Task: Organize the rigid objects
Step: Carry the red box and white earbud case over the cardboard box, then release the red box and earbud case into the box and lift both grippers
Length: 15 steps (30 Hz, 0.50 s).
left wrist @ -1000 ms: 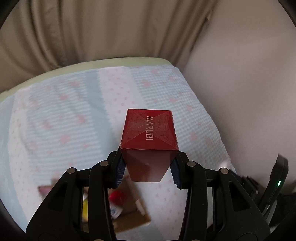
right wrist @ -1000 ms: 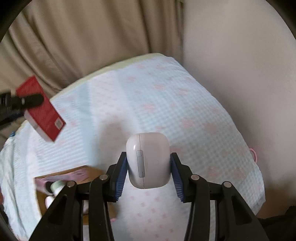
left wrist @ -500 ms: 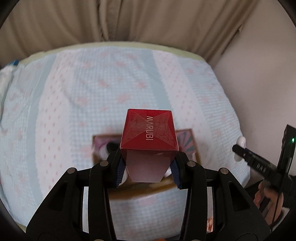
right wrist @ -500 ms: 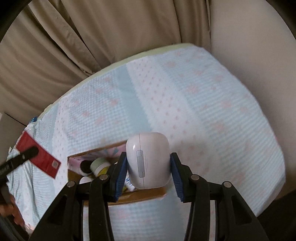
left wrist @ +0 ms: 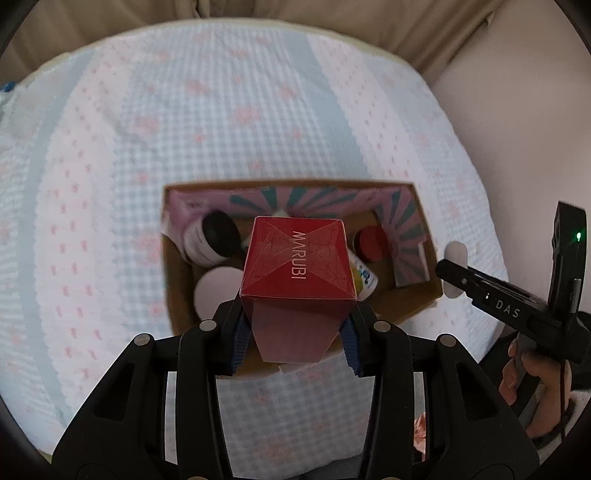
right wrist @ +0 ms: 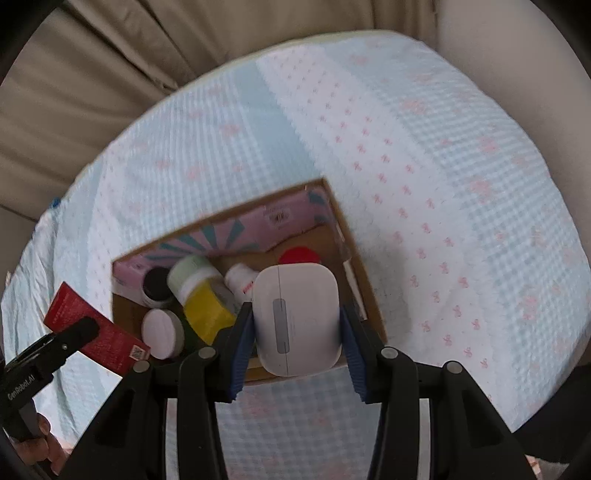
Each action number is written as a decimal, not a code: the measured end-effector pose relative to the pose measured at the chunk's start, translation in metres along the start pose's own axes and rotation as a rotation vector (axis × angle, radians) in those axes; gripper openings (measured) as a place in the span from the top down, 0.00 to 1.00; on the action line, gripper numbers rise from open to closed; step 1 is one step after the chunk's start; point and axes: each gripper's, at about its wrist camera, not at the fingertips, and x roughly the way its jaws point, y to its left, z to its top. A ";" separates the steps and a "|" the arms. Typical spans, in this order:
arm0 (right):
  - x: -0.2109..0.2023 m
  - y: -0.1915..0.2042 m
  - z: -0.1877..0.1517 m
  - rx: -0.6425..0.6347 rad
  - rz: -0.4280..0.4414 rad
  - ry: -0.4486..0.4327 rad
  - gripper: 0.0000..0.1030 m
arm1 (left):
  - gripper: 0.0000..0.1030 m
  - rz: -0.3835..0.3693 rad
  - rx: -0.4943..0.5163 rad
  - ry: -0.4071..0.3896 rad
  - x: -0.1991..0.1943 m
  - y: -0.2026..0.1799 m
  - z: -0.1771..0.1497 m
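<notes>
My left gripper [left wrist: 293, 343] is shut on a red MARUBI box [left wrist: 297, 266] and holds it above an open cardboard box [left wrist: 177, 280] on the bed. My right gripper [right wrist: 297, 349] is shut on a white rounded case [right wrist: 297, 317], also above the cardboard box [right wrist: 364, 295]. Inside lie a black-lidded jar [left wrist: 218, 232], a white-lidded jar [right wrist: 162, 332], a yellow bottle [right wrist: 201, 295] and a red-capped bottle [right wrist: 297, 254]. The right gripper shows in the left wrist view [left wrist: 458, 273], the red box in the right wrist view [right wrist: 96, 332].
The cardboard box sits on a bedspread [left wrist: 147, 110] with blue checks and pink bows. Beige curtains [right wrist: 92, 74] hang behind the bed and a plain wall [right wrist: 517, 33] stands at its right.
Both grippers have swung down and in over the cardboard box, which now fills the middle of both views. Both still hold their objects.
</notes>
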 end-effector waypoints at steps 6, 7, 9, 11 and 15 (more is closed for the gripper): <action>0.034 -0.004 -0.001 0.007 0.026 0.061 0.59 | 0.63 0.011 0.002 0.046 0.028 -0.009 -0.004; 0.036 -0.005 0.000 0.007 0.026 0.063 0.59 | 0.63 0.009 0.002 0.050 0.030 -0.008 -0.005; 0.041 -0.003 -0.001 -0.002 0.013 0.063 0.57 | 0.53 0.010 -0.005 0.056 0.037 -0.009 -0.003; 0.040 -0.003 -0.001 -0.012 0.010 0.051 0.42 | 0.11 -0.055 -0.023 0.057 0.038 -0.007 0.000; 0.038 -0.005 -0.001 -0.039 0.036 0.072 0.00 | 0.00 -0.075 -0.009 0.077 0.042 -0.007 -0.003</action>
